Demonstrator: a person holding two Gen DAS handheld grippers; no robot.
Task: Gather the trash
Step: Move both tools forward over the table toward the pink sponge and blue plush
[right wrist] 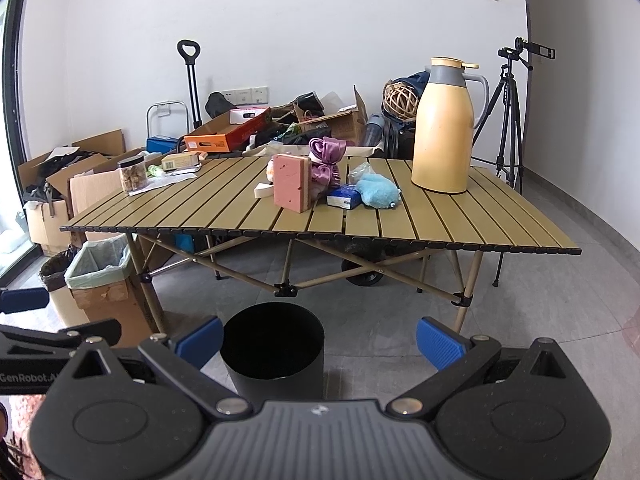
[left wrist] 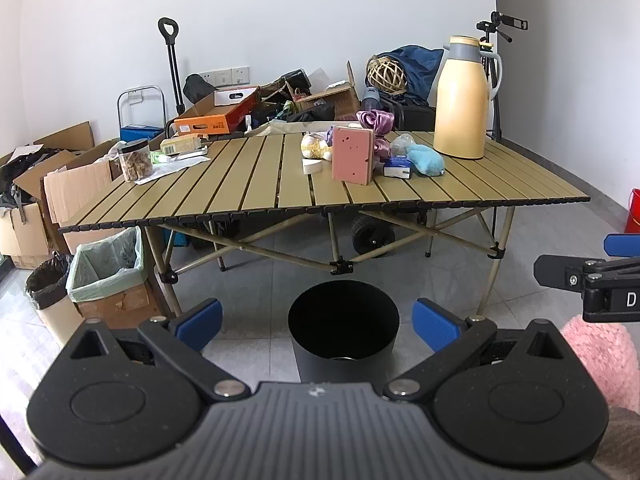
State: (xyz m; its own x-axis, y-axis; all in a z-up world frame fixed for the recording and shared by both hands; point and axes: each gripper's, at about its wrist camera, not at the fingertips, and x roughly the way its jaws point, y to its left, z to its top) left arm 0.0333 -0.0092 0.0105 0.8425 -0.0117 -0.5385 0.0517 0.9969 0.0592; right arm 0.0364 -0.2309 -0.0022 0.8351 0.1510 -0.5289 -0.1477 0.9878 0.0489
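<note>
Left wrist view showed, from left to right, a lined cardboard bin (left wrist: 105, 268) beside the slatted counter (left wrist: 248, 184), then the left tool (left wrist: 318, 322) spread wide and empty above a black bin (left wrist: 343, 320) on the floor. Right tool (right wrist: 320, 340) likewise gaped, holding nothing. Wrappers (left wrist: 182, 158) lay on the counter's far left.

table (right wrist: 400, 216) looking like matt slatted wood | bin (left wrist: 344, 332) showing smooth matt black | flask (right wrist: 442, 128) gleaming glossy plastic | toy (right wrist: 378, 192) looking fuzzy
</note>
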